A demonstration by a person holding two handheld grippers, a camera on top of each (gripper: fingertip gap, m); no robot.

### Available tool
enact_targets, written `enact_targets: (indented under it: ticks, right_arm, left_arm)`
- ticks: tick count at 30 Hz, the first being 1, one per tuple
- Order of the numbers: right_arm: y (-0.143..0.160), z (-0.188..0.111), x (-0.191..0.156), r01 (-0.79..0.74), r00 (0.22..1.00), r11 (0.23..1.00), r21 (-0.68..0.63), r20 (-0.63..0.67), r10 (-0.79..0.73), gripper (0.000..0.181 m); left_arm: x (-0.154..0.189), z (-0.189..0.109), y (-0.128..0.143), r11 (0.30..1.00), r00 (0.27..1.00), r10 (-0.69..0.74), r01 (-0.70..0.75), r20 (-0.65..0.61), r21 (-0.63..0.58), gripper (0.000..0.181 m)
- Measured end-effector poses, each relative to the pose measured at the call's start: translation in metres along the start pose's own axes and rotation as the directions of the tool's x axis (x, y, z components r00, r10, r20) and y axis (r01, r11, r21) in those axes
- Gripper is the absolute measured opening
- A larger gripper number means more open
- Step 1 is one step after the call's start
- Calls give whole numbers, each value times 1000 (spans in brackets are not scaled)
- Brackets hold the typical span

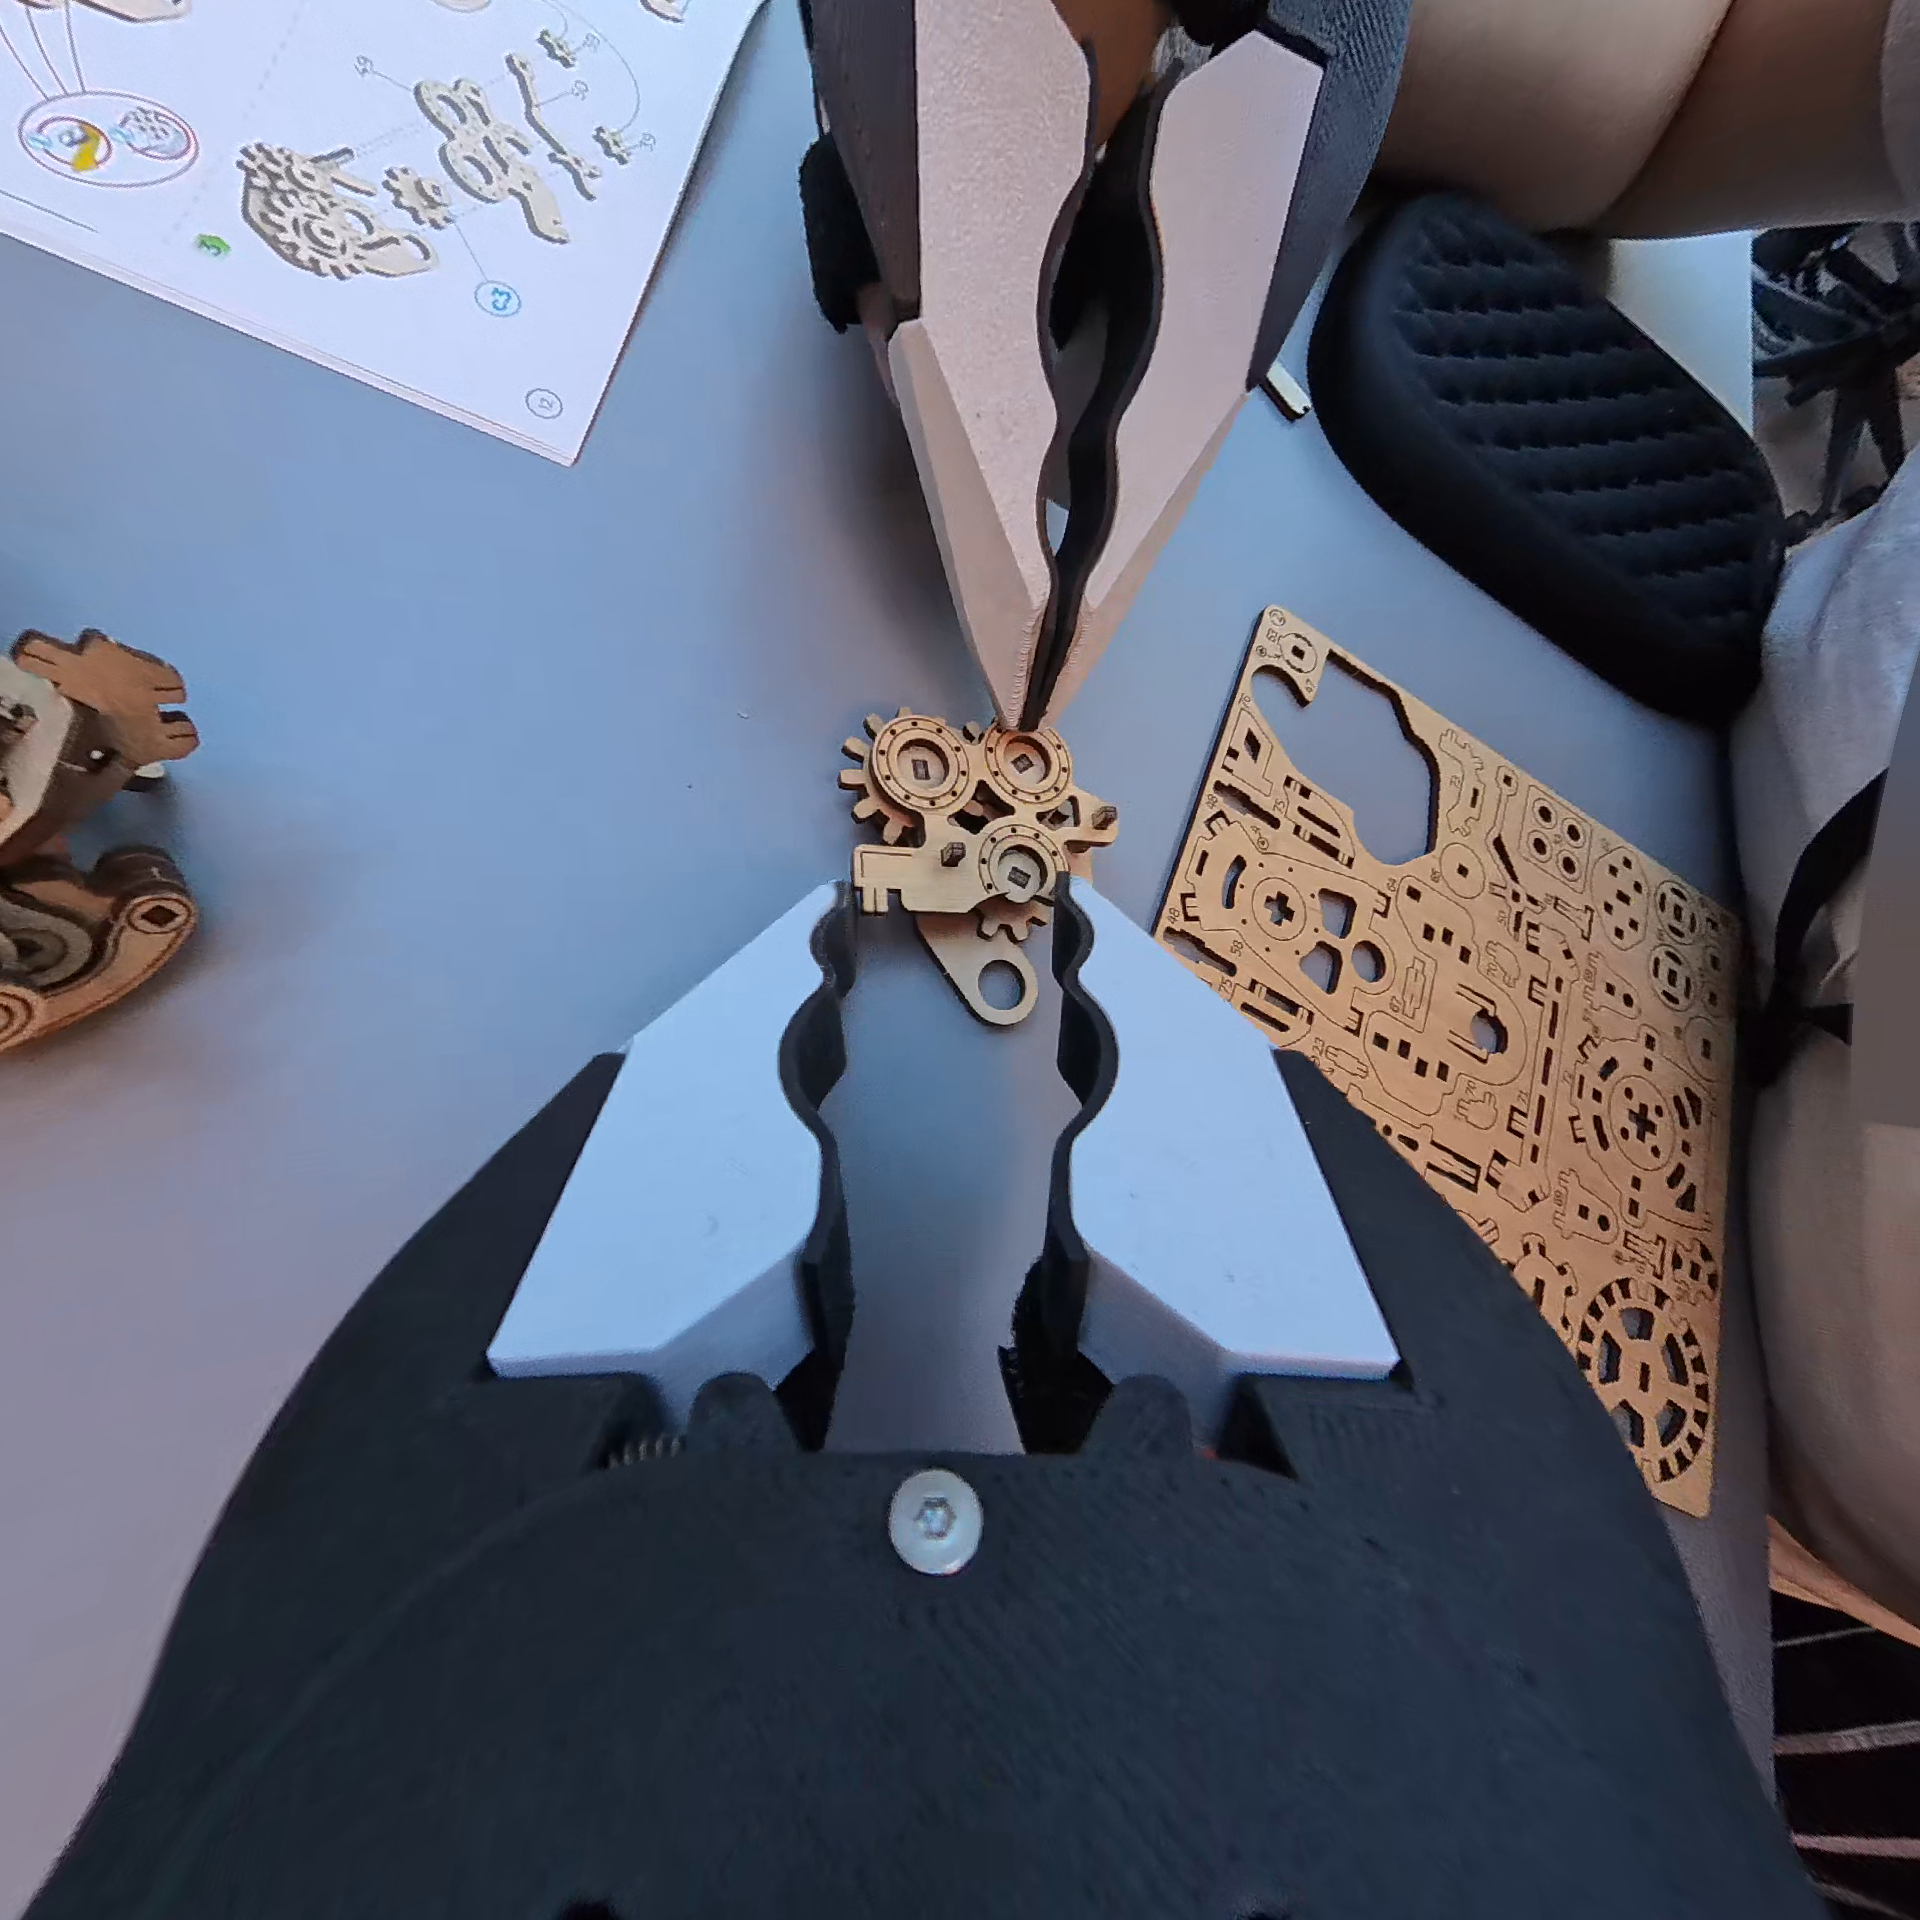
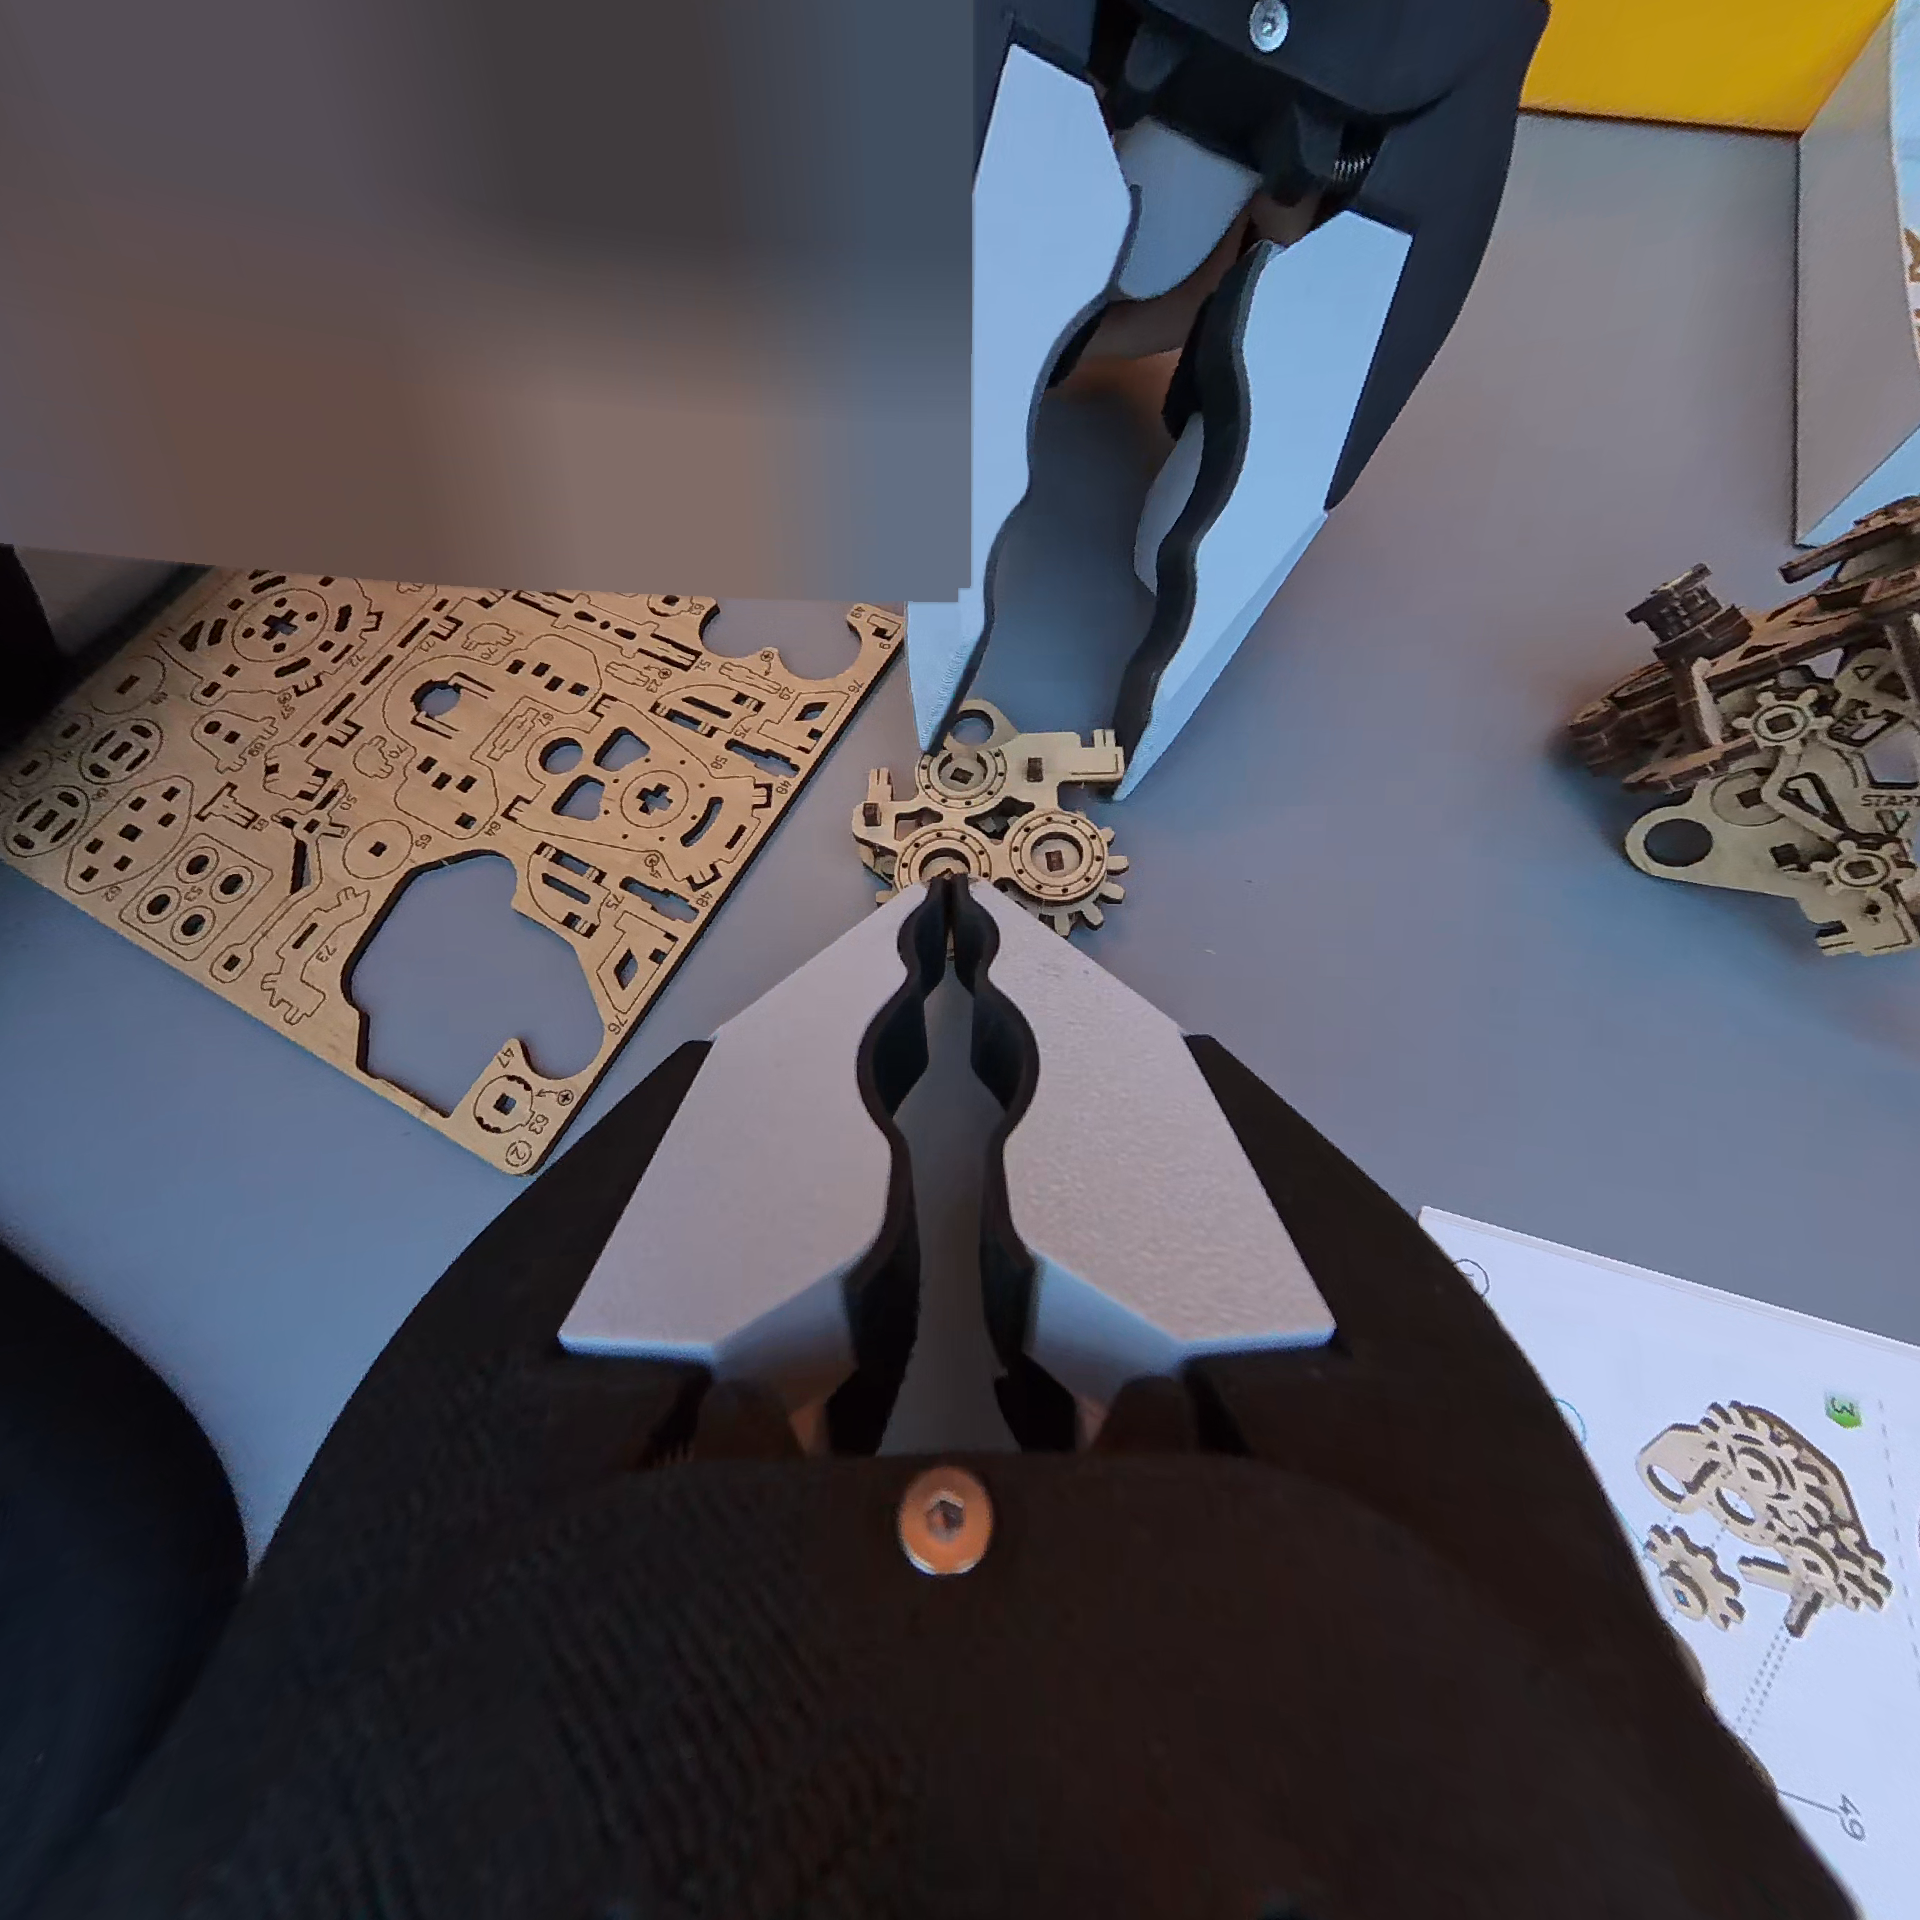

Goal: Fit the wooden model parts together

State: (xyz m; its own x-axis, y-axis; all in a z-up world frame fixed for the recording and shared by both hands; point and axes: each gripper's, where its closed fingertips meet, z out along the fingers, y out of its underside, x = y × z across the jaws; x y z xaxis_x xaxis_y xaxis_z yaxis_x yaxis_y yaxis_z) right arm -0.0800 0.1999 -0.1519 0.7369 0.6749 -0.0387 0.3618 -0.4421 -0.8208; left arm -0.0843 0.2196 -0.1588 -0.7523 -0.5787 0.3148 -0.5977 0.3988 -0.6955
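Observation:
A small wooden gear assembly (image 1: 971, 831), three ringed gears on a flat plate with a loop tab, lies on the grey table (image 1: 468, 727). My left gripper (image 1: 954, 896) straddles its near end, and both fingertips touch the plate's sides. My right gripper (image 1: 1027, 717) comes in from the far side with its jaws together, tips on the rim of the far right ring. In the right wrist view the right gripper (image 2: 948, 896) presses at the nearest gear of the assembly (image 2: 997, 831). A thin brownish sliver shows between its pads; I cannot tell what it is. The left gripper (image 2: 1029, 748) holds the far end.
A laser-cut wooden parts sheet (image 1: 1455, 1039) (image 2: 364, 831) lies beside the assembly. An instruction booklet (image 1: 364, 208) (image 2: 1714, 1507) and a partly built wooden model (image 1: 73, 831) (image 2: 1787, 779) lie on the other side. A black mesh chair part (image 1: 1538, 457) is at the table edge. My left and right fingertips are right by each other.

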Motion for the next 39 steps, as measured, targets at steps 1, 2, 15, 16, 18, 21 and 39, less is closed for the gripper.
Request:
enact_targets:
  ticks: [1, 2, 15, 16, 18, 21, 39]
  right_arm:
    - [0, 0, -1, 5, 1000, 1000, 1, 2, -5, 0]
    - [0, 1, -2, 5, 1000, 1000, 2, 11, -5, 0]
    - [-32, -5, 4, -89, 994, 988, 124, -45, 96, 4]
    - [-35, -3, 4, -119, 991, 986, 116, -46, 125, 3]
    - [-35, 3, 3, -160, 985, 983, 93, -51, 165, 2]
    - [-26, 15, -2, -208, 977, 978, 13, -37, 208, 0]
    - [-12, 23, -12, -114, 993, 988, -108, 3, 115, 1]
  left_arm:
    - [0, 0, 0, 1000, 1000, -6, 6, -4, 5, 35]
    - [0, 0, 0, 1000, 1000, -13, 13, -10, 7, 35]
    - [-9, -24, -12, 995, 1000, -29, 29, 2, 93, 38]
    - [-14, -24, -9, 996, 999, -20, 18, 29, 84, 38]
    - [-14, -18, -4, 999, 1000, -3, 2, 29, 51, 39]
    - [-9, -9, 3, 1000, 1000, 0, 0, 9, 6, 39]
    - [-10, -7, 2, 999, 999, 34, -35, 36, 6, 37]
